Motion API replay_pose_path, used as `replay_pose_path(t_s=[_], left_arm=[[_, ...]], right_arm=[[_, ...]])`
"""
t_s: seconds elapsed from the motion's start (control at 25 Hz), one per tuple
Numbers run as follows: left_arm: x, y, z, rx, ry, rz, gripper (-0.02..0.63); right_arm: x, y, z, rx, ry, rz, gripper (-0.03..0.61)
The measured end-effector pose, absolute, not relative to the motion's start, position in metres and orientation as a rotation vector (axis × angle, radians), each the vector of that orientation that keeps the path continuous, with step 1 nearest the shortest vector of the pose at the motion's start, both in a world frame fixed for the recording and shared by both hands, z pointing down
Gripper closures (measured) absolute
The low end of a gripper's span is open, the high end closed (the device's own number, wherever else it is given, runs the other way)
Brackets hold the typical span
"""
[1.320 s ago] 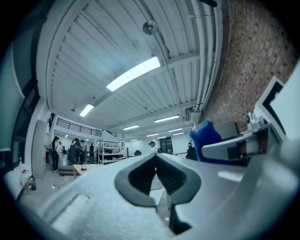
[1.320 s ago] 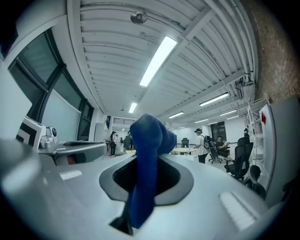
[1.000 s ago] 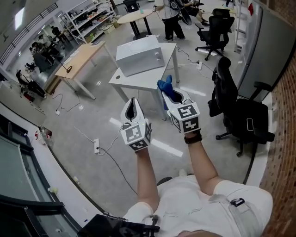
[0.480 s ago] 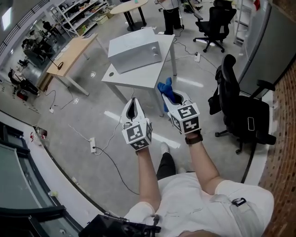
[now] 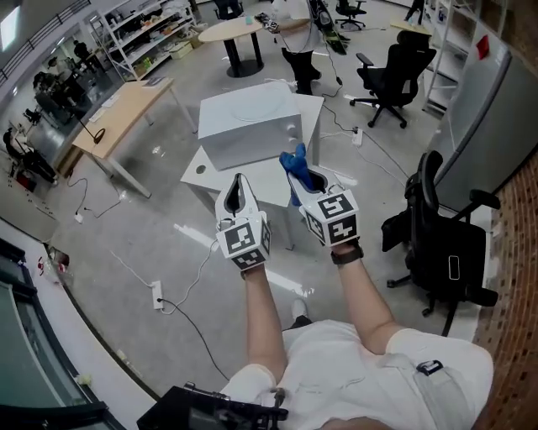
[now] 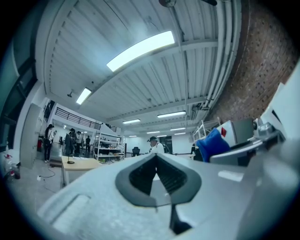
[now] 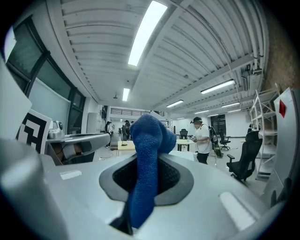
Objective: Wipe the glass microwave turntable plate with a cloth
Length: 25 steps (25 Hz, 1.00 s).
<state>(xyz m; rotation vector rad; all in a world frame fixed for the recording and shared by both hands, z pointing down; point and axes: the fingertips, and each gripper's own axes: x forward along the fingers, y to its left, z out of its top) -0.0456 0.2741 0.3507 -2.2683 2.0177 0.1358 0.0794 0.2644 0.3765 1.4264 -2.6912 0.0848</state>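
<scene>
A blue cloth (image 5: 296,161) (image 7: 146,159) is pinched upright between the jaws of my right gripper (image 5: 304,178), which is shut on it. My left gripper (image 5: 239,186) (image 6: 157,161) is shut with nothing in it, held beside the right one. Both are raised in front of me, short of a white table (image 5: 269,180). On that table stands a white microwave (image 5: 250,126), seen from above and behind. The glass turntable plate is not visible in any view.
A black office chair (image 5: 441,243) stands at my right, another (image 5: 388,67) farther back. A wooden desk (image 5: 118,113) is at the left, a round table (image 5: 229,32) beyond the microwave, with a person (image 5: 294,25) beside it. Cables and a power strip (image 5: 156,294) lie on the floor.
I have moved closer to the white table; the microwave and table now sit right behind the grippers. Both grippers keep their pose, the cloth still held.
</scene>
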Motion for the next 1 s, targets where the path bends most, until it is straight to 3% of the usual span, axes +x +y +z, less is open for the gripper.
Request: replay_pose_path(t_s=[0.36, 1.0], left_arm=[[-0.112, 0.160, 0.344, -2.231, 2.048, 0.176, 0.615], [-0.116, -0.027, 0.346, -2.206, 2.078, 0.079, 0.615]], right_arm=[[0.015, 0.154, 0.373, 1.364, -2.712, 0.041, 0.508], [0.011, -0.053, 0.370, 1.284, -2.746, 0.077, 0.508]])
